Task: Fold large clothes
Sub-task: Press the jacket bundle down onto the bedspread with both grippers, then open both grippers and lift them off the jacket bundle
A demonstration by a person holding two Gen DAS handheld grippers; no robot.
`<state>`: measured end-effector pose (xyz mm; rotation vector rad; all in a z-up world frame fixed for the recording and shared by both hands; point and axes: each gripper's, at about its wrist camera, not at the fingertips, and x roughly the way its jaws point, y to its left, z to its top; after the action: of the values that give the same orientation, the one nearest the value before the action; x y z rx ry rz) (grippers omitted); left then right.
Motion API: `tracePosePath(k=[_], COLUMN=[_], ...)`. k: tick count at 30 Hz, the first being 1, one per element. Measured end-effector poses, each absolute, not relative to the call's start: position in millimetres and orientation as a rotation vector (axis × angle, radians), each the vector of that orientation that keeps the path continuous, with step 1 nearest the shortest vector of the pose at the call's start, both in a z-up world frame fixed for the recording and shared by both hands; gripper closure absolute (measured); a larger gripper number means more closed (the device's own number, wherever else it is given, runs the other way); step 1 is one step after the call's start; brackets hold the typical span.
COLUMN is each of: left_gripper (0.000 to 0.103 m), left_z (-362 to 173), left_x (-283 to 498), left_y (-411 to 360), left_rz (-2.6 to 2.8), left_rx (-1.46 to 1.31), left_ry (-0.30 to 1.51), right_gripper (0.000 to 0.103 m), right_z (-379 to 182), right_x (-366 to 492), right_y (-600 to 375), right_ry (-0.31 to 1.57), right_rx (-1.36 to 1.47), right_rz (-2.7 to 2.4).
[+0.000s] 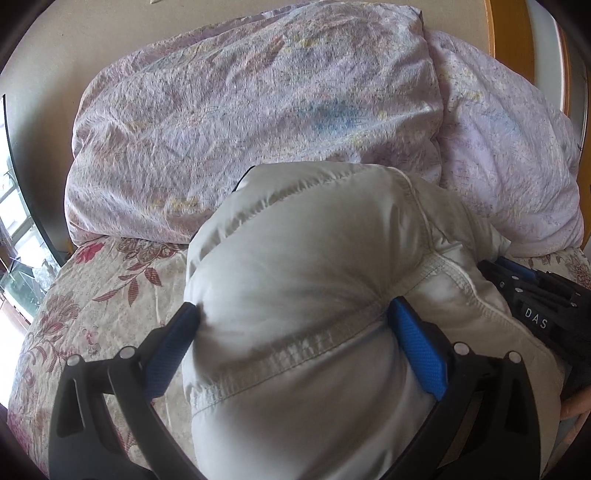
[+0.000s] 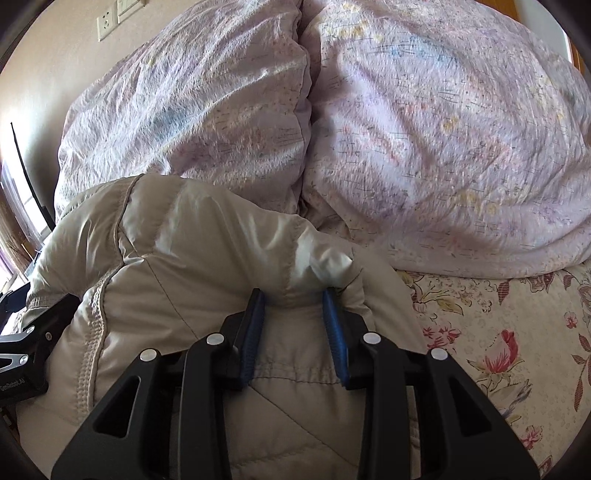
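A puffy beige padded jacket [image 1: 303, 295] lies bunched on the bed. In the left wrist view my left gripper [image 1: 291, 314] has its blue-padded jaws wide apart, pressed against both sides of a thick bulge of the jacket along a stitched seam. In the right wrist view the jacket [image 2: 177, 258] fills the lower left, and my right gripper [image 2: 293, 295] is closed on a pinched fold of it. The right gripper's body [image 1: 535, 306] shows at the right of the left wrist view; the left gripper's body [image 2: 26, 343] shows at the left edge of the right wrist view.
Two lilac flowered duvets or pillows [image 1: 240, 122] [image 2: 443, 147] are piled behind the jacket against the wall. The bed has a cream sheet with red flowers [image 1: 110, 288] [image 2: 498, 350]. A wall socket [image 2: 107, 22] is at the upper left, a window [image 1: 14, 236] at the left.
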<state>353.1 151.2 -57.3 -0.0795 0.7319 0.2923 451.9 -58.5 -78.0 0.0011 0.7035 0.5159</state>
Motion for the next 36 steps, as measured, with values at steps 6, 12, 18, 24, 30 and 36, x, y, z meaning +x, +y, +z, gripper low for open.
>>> tracePosePath(k=[6, 12, 18, 24, 30, 36], left_gripper=[0.002, 0.002, 0.002, 0.002, 0.002, 0.002], left_z=[-58.6, -44.8, -29.6, -24.3, -22.1, -27.5], left_x=[357.1, 338.4, 293.6, 242.1, 190.1, 148.3], left_y=[151.0, 152.8, 140.9, 132.5, 113.0, 90.0], left_rz=[0.315, 0.296, 0.235, 0.176, 0.185, 0.165], left_rx=[-0.076, -0.090, -0.151, -0.227, -0.231, -0.235], left_ry=[0.731, 0.712, 0.683, 0.710, 0.747, 0.769], right_gripper=[0.069, 0.059, 0.014, 0.001, 0.001, 0.001], right_z=[-83.8, -71.3, -48.0, -43.1, -41.2, -44.6], right_x=[459.2, 441.1, 399.0, 358.4, 308.3, 257.1], right_y=[-57.9, -68.8, -99.3, -133.2, -163.6, -169.9], right_ry=[0.719, 0.725, 0.700, 0.773, 0.800, 0.804], right_rx=[0.026, 0.036, 0.036, 0.057, 0.089, 0.049], right_rz=[0.529, 0.510, 0.480, 0.430, 0.440, 0.478])
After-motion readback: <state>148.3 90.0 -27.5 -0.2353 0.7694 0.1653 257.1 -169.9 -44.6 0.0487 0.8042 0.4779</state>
